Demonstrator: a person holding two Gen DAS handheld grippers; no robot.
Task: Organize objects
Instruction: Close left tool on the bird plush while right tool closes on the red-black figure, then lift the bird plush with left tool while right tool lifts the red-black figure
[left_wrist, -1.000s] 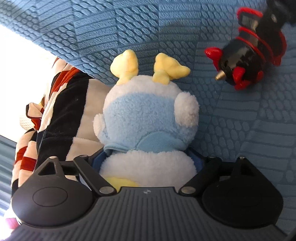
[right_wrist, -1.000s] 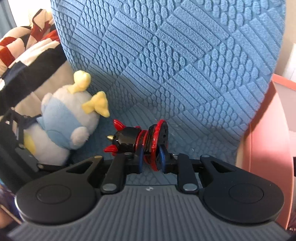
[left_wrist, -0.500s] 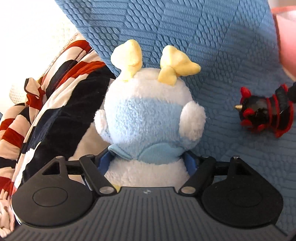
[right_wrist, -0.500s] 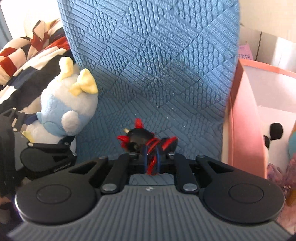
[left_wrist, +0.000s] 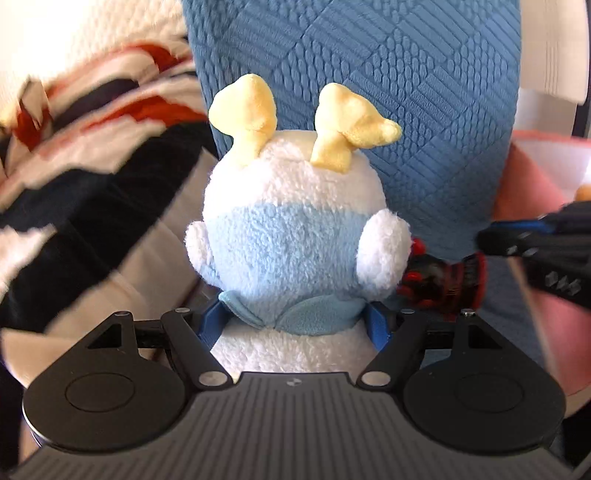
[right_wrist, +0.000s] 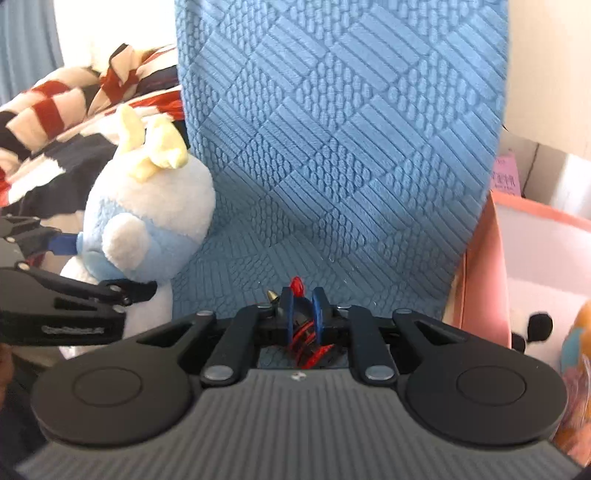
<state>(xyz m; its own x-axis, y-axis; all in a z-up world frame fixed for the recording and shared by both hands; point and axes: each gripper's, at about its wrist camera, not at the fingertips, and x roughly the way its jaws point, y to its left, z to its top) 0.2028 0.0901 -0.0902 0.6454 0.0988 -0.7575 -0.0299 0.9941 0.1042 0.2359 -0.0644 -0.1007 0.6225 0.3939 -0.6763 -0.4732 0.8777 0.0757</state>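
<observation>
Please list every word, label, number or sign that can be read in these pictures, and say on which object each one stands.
None can be read for certain.
Pink card behind the pink box: printed characters, too blurred to read.
Left gripper, on its side in the right wrist view: raised lettering, too blurred to read.
Plush toy: no text visible.

No text can be read; pink box (right_wrist: 509, 173) print is blurred

Bright daylight blows out the area left of the blue cushion (left_wrist: 388, 92); the striped blanket (left_wrist: 92, 147) beside it smears with motion blur, and fisheye distortion bends the edges.
</observation>
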